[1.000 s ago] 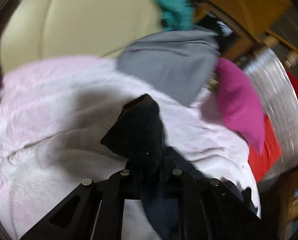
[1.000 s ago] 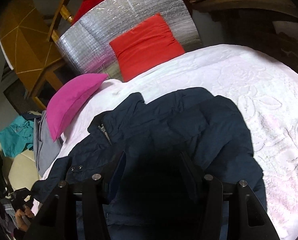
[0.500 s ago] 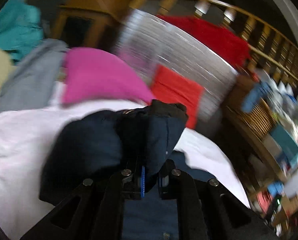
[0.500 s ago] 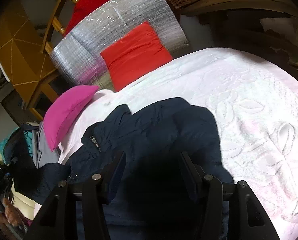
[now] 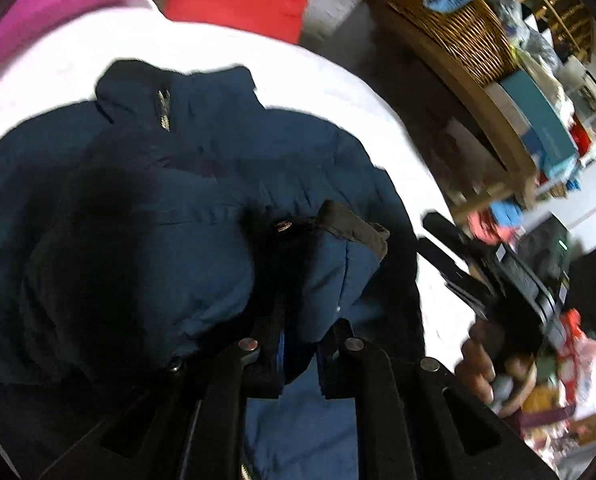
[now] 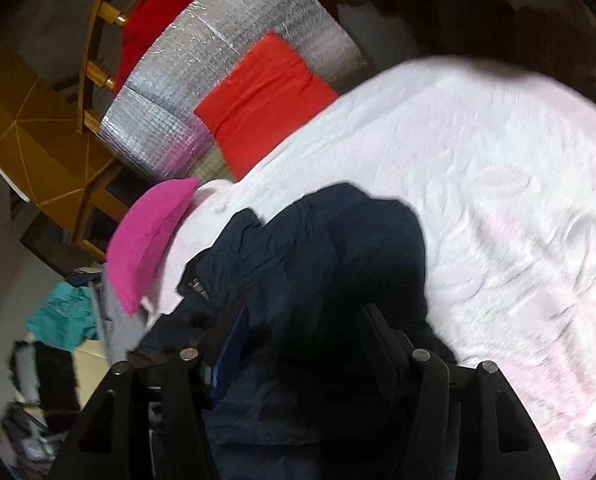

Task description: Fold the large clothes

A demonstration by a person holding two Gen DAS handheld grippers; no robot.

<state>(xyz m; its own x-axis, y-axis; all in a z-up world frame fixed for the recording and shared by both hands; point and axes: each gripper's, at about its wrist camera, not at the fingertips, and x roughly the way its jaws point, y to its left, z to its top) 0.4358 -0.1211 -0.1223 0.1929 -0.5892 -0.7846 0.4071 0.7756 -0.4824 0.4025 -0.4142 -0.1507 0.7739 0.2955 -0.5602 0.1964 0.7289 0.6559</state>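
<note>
I am carrying the cuff of the navy padded jacket, pinched tight in my left tongs, back across its body on the white quilted bed, folding the sleeve in; my right tongs, half open, are widening slightly above its fabric.

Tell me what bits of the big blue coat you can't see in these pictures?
- Left wrist view: the jacket hem runs off the bottom edge, behind the left gripper.
- Right wrist view: the right gripper and its shadow hide the jacket's middle.
- Both views: motion blur; zipper detail unreadable.
</note>
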